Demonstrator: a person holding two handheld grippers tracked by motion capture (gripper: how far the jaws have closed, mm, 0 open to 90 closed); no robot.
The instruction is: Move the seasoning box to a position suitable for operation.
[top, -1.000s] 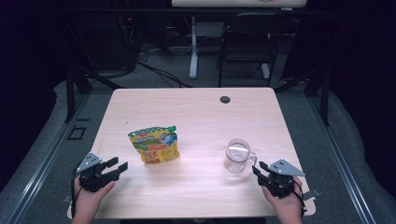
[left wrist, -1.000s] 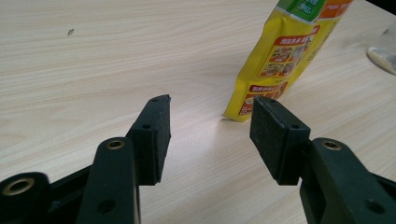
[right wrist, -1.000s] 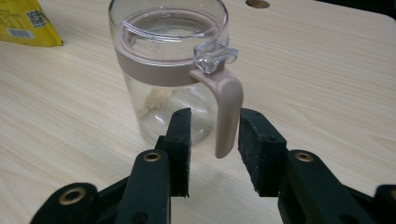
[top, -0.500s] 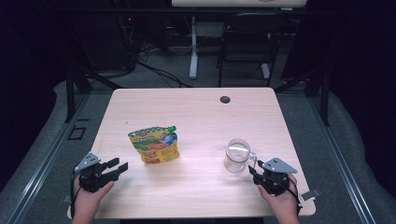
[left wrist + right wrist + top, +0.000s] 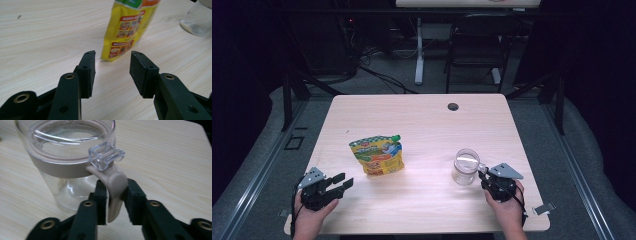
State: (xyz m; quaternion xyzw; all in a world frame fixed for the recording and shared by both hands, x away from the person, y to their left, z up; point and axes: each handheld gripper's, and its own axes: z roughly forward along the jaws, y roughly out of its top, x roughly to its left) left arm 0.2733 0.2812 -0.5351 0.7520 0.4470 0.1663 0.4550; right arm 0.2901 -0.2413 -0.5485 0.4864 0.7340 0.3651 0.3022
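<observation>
Pouch [image 5: 377,156]: printed front, colourful banner and small logo at 12 o'clock end, letters too small and blurred to read in high view. Left gripper view: pouch [image 5: 126,27] carries red label strips and food-photo panels, print unreadable. Jar [image 5: 70,162]: no lettering seen. No legible text, brand or number anywhere.

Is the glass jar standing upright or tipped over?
Upright: the glass jar stands on its base on the table, lidded mouth facing up.
</observation>
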